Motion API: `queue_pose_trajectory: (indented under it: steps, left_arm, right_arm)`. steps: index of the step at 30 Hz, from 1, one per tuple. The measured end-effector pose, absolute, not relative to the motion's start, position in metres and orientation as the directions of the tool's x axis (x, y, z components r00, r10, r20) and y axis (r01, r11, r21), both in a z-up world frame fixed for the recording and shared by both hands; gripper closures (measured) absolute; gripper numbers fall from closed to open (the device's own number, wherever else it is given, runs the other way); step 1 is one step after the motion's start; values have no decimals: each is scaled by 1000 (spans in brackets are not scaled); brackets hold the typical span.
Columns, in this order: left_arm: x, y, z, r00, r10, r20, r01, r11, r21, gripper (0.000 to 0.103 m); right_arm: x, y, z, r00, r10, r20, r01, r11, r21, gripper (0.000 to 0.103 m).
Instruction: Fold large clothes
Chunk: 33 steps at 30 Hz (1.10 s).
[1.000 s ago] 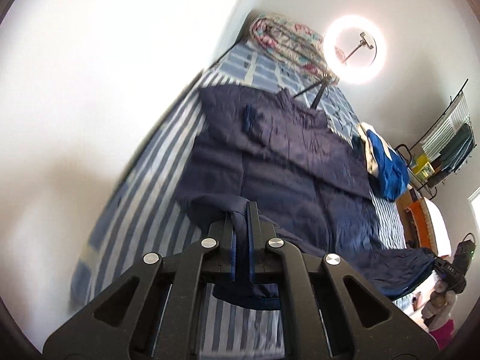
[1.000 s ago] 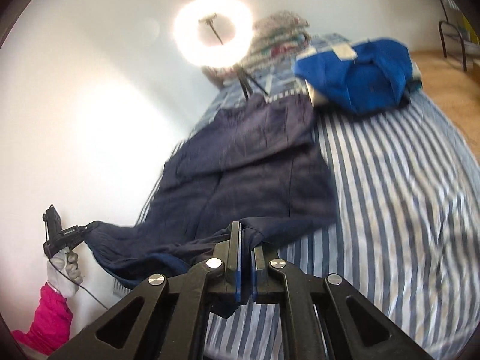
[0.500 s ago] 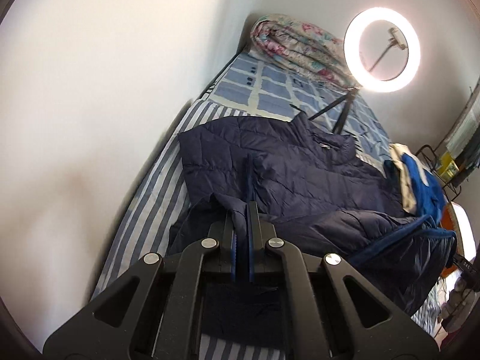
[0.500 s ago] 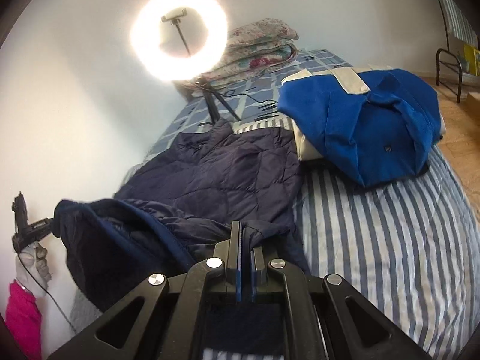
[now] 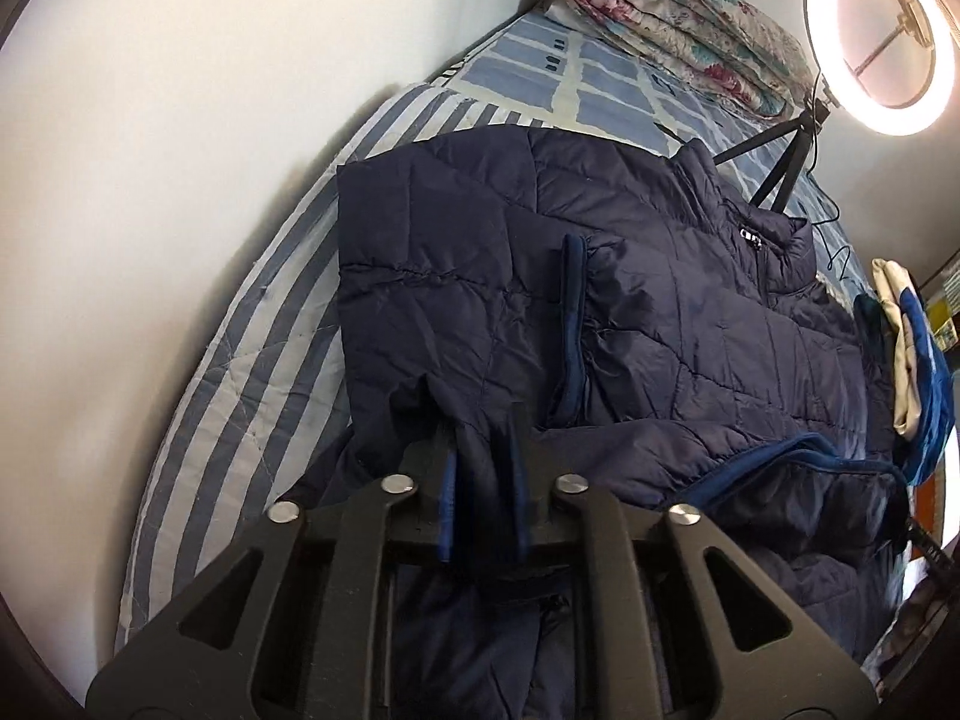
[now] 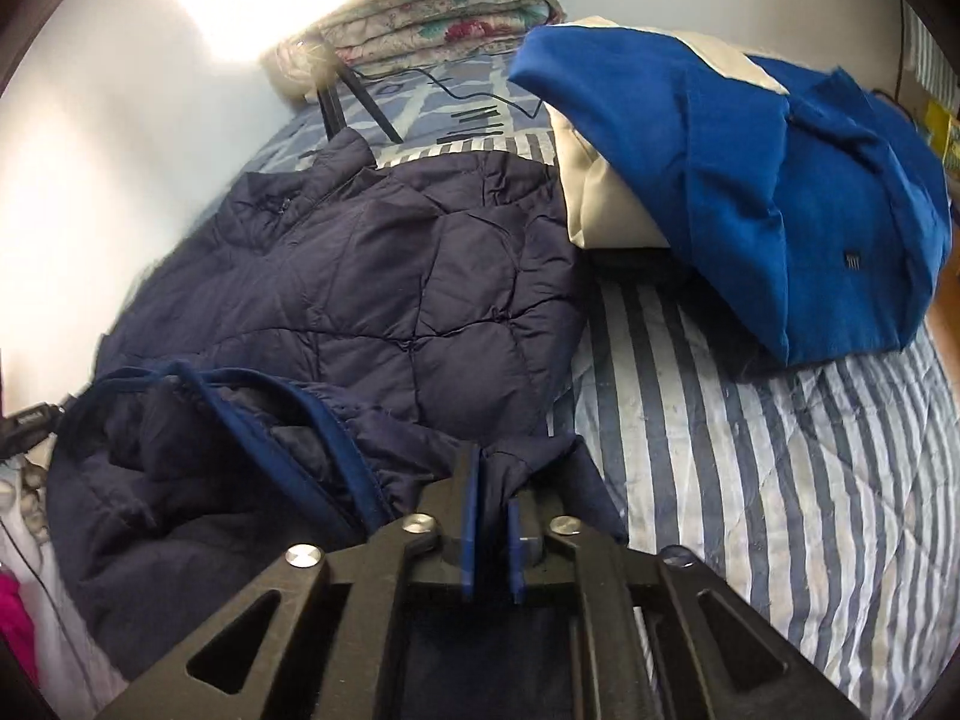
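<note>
One navy jacket (image 5: 690,324) lies on one striped bed (image 6: 780,480). Two grippers show, the left (image 5: 483,498) and the right (image 6: 493,516), each pinching jacket fabric. There is one blue garment (image 6: 780,180), one folded floral quilt (image 5: 672,30), one ring light (image 5: 879,42) and one tripod (image 5: 780,162).

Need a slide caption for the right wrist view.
Right gripper pinching the navy jacket hem on the striped bed.
</note>
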<state>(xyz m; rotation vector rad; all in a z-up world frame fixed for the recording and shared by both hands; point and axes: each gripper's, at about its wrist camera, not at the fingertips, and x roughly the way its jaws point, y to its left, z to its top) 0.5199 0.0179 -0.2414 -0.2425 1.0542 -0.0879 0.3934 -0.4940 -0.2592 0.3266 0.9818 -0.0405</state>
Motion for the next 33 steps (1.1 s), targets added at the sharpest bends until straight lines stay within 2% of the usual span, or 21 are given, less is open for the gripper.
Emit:
queue_pose_trajectory:
  steps: [1,3,4,5,7,12,19,22,25,30,33]
  left_arm:
    - [517,19,-235,500,-200,-842,-41,966,-254,79]
    - [509,20,-218,536,-200,-820,-21,968,-249,50]
    - [504,21,-210,554,-193,-810,-10,971,-238,44]
    - [498,20,-202,572,-194,-797,10,973,-229,42]
    - [492,20,-191,574,-205,-792,41,974,-223,42]
    - [476,23,-172,602,-200,-773,101,979,-175,42]
    - [481,32,-189,582,-126,-803,126,990,-63,42]
    - [491,42,-206,570,-99,-815,96,994,-54,42]
    - [507,46,-228,530,-136,-837,100,990,-98,42]
    - [525,26,-246,517,-147,-843,161,984,-73,42]
    - [531,12,-254,518,-131,-845,194,980,-34,43]
  right_arm:
    - [388,-495,-256,566,127,-815,182,945,274,83]
    - [377,-499,-246,584,138,-800,182,938,295,71]
    - [370,-500,-240,595,133,-793,180,939,293,61]
    - [362,-501,-236,605,123,-787,182,941,287,50]
    - [352,-500,-232,603,106,-790,190,943,272,45]
    - [342,-494,-228,592,99,-800,154,960,233,45]
    - [358,-491,-242,596,62,-801,66,990,126,40]
    - [366,-503,-253,595,94,-798,67,984,165,39]
    - [371,-512,-263,590,152,-793,61,971,232,37]
    - [383,-510,-270,575,205,-792,7,967,256,37]
    - [389,-506,-268,564,236,-792,-16,961,275,44]
